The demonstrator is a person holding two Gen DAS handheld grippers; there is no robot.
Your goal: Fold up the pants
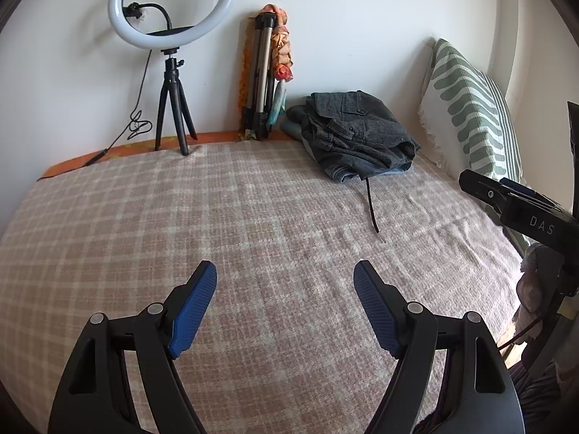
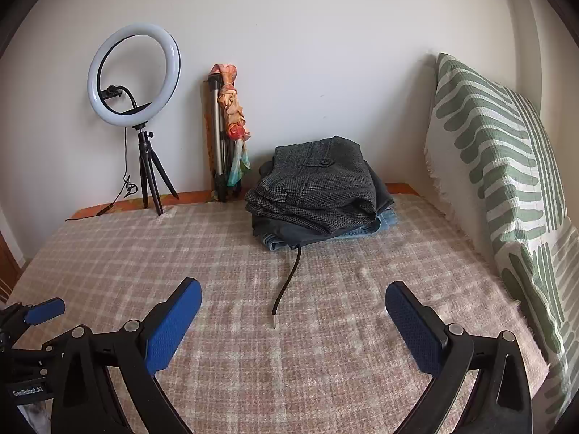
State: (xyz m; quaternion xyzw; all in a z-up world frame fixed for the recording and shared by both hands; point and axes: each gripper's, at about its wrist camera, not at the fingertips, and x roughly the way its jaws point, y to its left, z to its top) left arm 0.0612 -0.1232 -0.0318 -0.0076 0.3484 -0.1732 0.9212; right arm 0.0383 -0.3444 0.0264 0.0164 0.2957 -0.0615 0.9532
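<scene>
**Q:** Where are the pants right now?

**A:** I see a folded stack of pants (image 2: pixel 315 188) at the far side of the bed (image 2: pixel 224 289), close to the wall, just left of the green-patterned pillow (image 2: pixel 506 166). The top pair is dark grey check with a buttoned pocket flap facing up. At least 2 more garments lie under it, one of them pale blue denim.

**Q:** Which way does the stack run?

**A:** In my right view its long axis runs roughly left to right, along the wall, with the folded edges facing me. A black drawstring (image 2: pixel 287 282) trails out from under the stack toward me and lies on the plaid blanket, its metal tip nearest my jaws.

**Q:** And your jaws?

**A:** My left gripper (image 1: pixel 286 282) is spread wide, grasping nothing, above bare blanket and well apart from the stack (image 1: pixel 356 133). My right gripper (image 2: pixel 293 300) is spread just as wide and empty, with the drawstring's tip lying between its blue pads (image 2: pixel 173 325).

**Q:** Anything else by the wall?

**A:** A ring light (image 2: pixel 134 76) on a small tripod, and a folded tripod (image 2: pixel 219 137) with a colourful scarf (image 2: pixel 235 119) hung on it.
</scene>
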